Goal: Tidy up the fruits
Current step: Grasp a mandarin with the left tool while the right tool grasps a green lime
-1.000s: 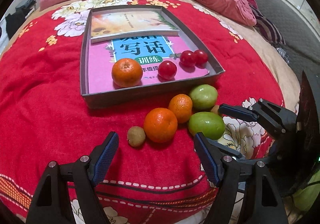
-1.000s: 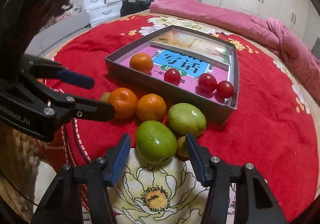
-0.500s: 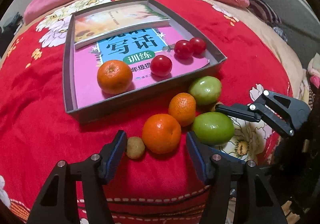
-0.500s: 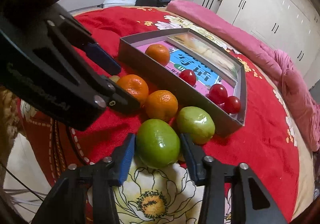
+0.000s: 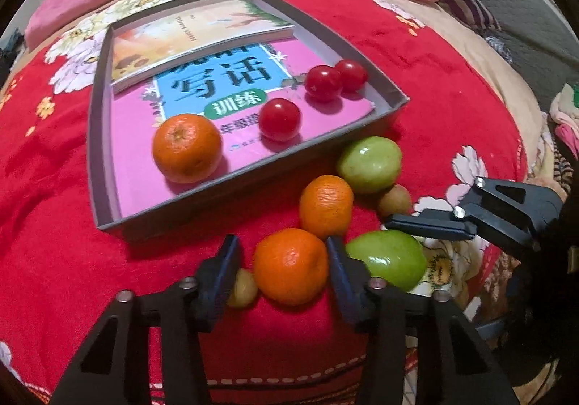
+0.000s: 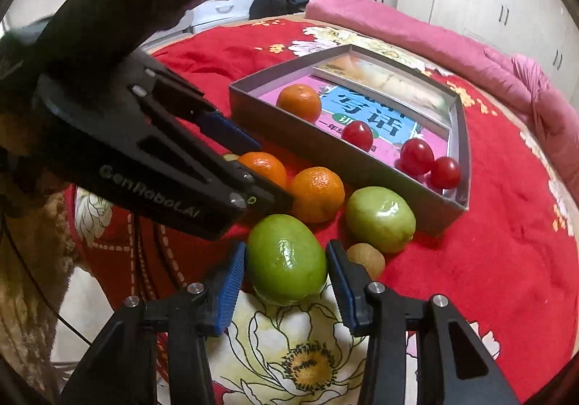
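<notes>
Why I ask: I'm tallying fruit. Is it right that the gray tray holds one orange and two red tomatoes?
Not quite: the gray tray holds one orange and three red tomatoes, as the left wrist view shows.

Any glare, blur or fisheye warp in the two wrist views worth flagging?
Left wrist: strong barrel warp bows the grey tray; fruit sharp, soft shadows under the orange between the closing left gripper. Right wrist: glare streak on the green fruit in the right gripper; dark blurred mass top left; vignetted corners.
</notes>
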